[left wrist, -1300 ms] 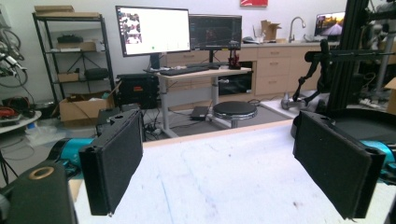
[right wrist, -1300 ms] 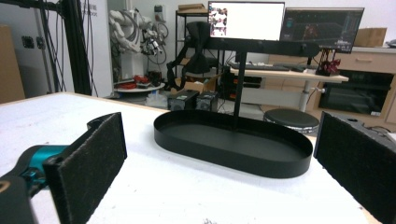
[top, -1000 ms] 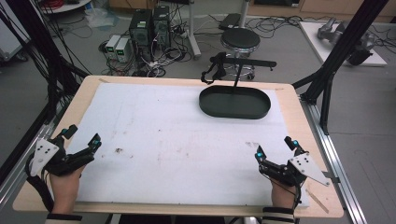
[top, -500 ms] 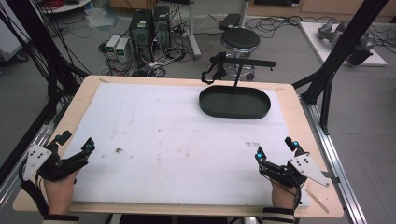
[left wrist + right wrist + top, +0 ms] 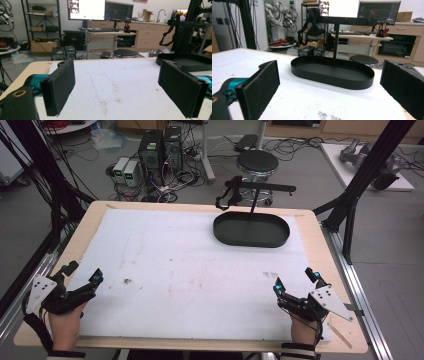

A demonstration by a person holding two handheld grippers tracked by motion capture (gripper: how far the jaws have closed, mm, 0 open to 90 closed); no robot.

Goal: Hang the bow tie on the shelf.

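White sheet: from the high view, you are working over a pale, scuffed sheet (image 5: 190, 265) that is covering most of the wooden surface (image 5: 320, 240).
High view, left tongs: you are holding the left tongs (image 5: 84, 279) at the near left corner, jaws spread apart and gripping nothing.
High view, right tongs: you are holding the right tongs (image 5: 295, 279) at the near right corner, jaws likewise apart and empty.
High view, tray: the black oval tray (image 5: 251, 230) is sitting on the far right part of the sheet, well apart from both tongs, with a black stand (image 5: 255, 195) rising from its far side.
Left gripper view: you are looking along two wide-apart jaws over bare sheet; the tray's rim (image 5: 185, 62) is showing at the far right, beyond the right-hand jaw.
Right gripper view: the tray (image 5: 332, 71) is lying straight ahead between the parted jaws, nearer to these tongs than to the left pair, and it is looking empty inside.
Progress: nothing is being held or touched, so you are judged to be at the very start; reaching the tray and taking hold is all still ahead, most likely for your right hand.
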